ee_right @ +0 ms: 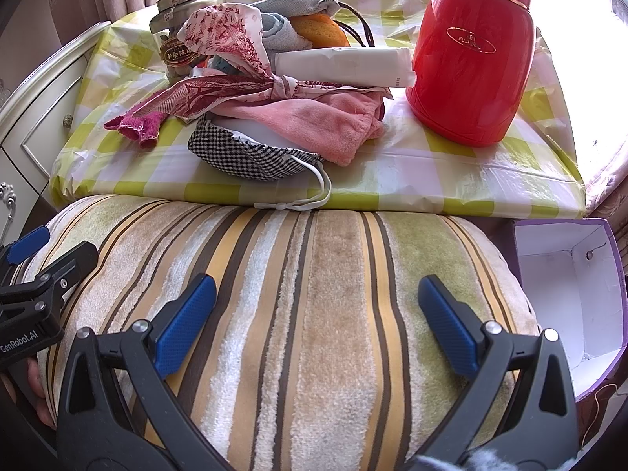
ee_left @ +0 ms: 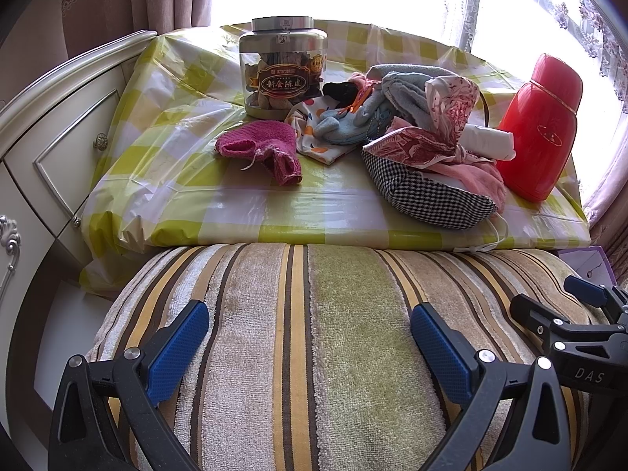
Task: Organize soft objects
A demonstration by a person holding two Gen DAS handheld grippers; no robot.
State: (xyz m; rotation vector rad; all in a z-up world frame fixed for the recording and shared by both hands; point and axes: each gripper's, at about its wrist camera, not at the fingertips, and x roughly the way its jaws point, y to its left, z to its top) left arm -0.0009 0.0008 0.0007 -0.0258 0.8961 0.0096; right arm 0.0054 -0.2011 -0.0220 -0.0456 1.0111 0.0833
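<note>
On checked cloth (ee_left: pixel 188 204): one jar (ee_left: pixel 283 66), one flask (ee_left: pixel 543 125), one mask (ee_left: pixel 428 192).

Right gripper (ee_right: pixel 314 314) gapes above striped cushion (ee_right: pixel 314 294)

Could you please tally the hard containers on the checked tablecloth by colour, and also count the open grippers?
Red plastic flask: 1
Clear jar with silver lid: 1
White tube lying on the cloth pile: 1
Open grippers: 2, left gripper and right gripper
Total: 3 containers, 2 grippers
</note>
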